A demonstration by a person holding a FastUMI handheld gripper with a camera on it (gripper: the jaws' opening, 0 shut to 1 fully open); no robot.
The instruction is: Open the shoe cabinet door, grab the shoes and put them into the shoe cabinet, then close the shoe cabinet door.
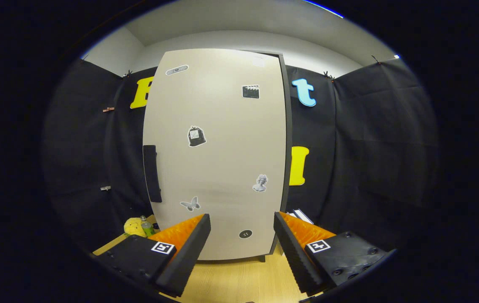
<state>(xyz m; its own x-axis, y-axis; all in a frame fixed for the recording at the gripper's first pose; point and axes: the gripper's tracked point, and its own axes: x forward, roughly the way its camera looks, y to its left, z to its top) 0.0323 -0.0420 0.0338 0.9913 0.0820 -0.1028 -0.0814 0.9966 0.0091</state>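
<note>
The shoe cabinet (218, 155) stands upright straight ahead, its pale door (222, 126) closed and dotted with small stickers. A dark vertical handle (152, 173) sits on the door's left edge, left of and above my left finger. My gripper (242, 223) is open, with nothing between its fingers, and the lower part of the door shows in the gap. The fingertips (202, 223) look a short way off the door; touching or not cannot be told.
The wooden floor (239, 282) runs under the fingers to the cabinet's base. A yellow plush toy (134, 227) and a small bottle (147, 227) lie at the cabinet's left foot. Something white and flat (300, 215) lies at its right. Black cloth walls close in all around.
</note>
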